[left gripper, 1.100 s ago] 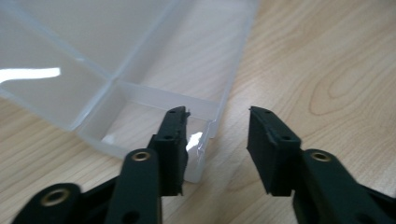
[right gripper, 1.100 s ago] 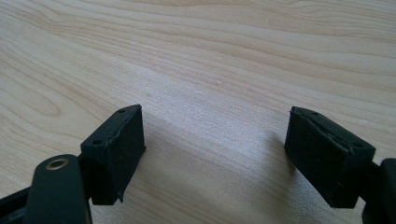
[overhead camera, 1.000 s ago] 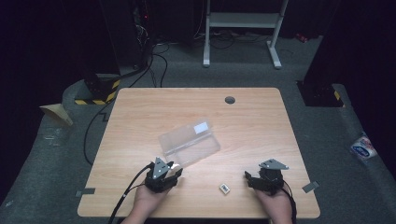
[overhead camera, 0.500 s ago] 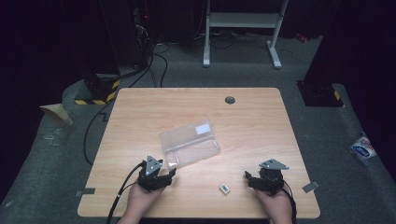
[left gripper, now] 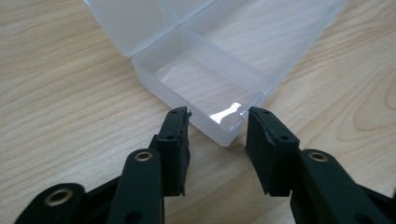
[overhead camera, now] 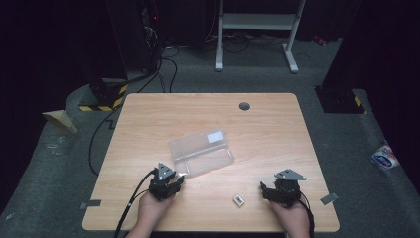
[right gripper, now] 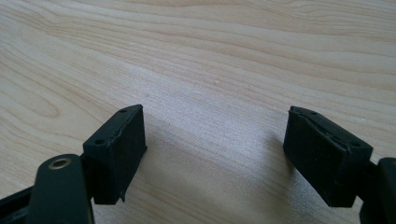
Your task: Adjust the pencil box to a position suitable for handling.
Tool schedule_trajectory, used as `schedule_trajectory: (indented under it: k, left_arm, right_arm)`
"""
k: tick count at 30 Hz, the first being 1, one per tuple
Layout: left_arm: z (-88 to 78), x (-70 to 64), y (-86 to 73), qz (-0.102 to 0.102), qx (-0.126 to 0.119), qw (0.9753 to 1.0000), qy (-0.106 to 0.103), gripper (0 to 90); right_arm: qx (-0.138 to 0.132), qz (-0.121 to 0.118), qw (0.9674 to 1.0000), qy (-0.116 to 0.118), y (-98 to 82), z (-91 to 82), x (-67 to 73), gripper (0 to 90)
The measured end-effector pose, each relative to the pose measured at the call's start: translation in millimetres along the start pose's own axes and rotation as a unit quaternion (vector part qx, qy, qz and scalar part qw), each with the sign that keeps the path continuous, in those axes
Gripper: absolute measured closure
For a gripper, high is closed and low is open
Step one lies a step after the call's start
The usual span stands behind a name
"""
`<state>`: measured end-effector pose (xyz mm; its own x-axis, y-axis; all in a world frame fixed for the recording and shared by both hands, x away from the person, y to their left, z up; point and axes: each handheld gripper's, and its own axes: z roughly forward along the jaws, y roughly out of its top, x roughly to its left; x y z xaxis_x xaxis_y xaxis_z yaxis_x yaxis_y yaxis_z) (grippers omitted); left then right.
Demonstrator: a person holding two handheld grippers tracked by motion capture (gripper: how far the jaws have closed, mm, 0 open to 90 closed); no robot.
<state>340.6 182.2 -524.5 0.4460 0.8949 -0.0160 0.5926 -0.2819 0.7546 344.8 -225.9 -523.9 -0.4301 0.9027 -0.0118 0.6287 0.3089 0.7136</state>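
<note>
Near the front-left of the light wooden worktop [overhead camera: 277,124], the left hand-held gripper [left gripper: 217,122], its jaws just closing yet spread, should centre on the clear plastic compartment box's [left gripper: 205,84] corner wall before pinching.

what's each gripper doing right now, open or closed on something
Left gripper: open, fingers just closing either side of the clear box corner, not gripping.
Right gripper: open, nothing between fingers.

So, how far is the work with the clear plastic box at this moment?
Done: the clear plastic box lies open on the table. In hand: the left gripper has just been closing its jaws around the box's near corner, not yet pressing on it. Left: the small white piece lies untouched on the table, and the right gripper rests open, holding nothing.
</note>
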Motion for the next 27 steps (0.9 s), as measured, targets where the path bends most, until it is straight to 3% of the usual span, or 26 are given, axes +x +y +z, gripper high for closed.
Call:
schedule_trajectory:
  k: [3, 11, 17, 27]
  left_arm:
    - [2.2, 3.3, 2.3, 0.010, 0.003, 0.9999, 0.009, 60.4]
    - [4.0, 13.2, 4.0, 0.012, -0.001, 0.9995, 0.028, 59.8]
    - [6.0, 18.9, 5.7, 0.009, 0.000, 0.9997, 0.025, 60.6]
    - [7.8, 16.7, 13.0, 0.023, 0.008, 0.9994, 0.026, 60.6]
  right_arm:
    - [0.000, 0.000, 1.0000, 0.000, -0.1, -0.1, 0.2, 20.7]
    - [0.000, 0.002, 1.0000, -0.001, -0.4, -0.5, 0.7, 21.0]
    - [0.000, 0.002, 1.0000, 0.000, -0.4, -0.6, 0.7, 21.1]
    - [-0.001, -0.001, 1.0000, 0.002, -0.4, -0.4, 0.6, 21.2]
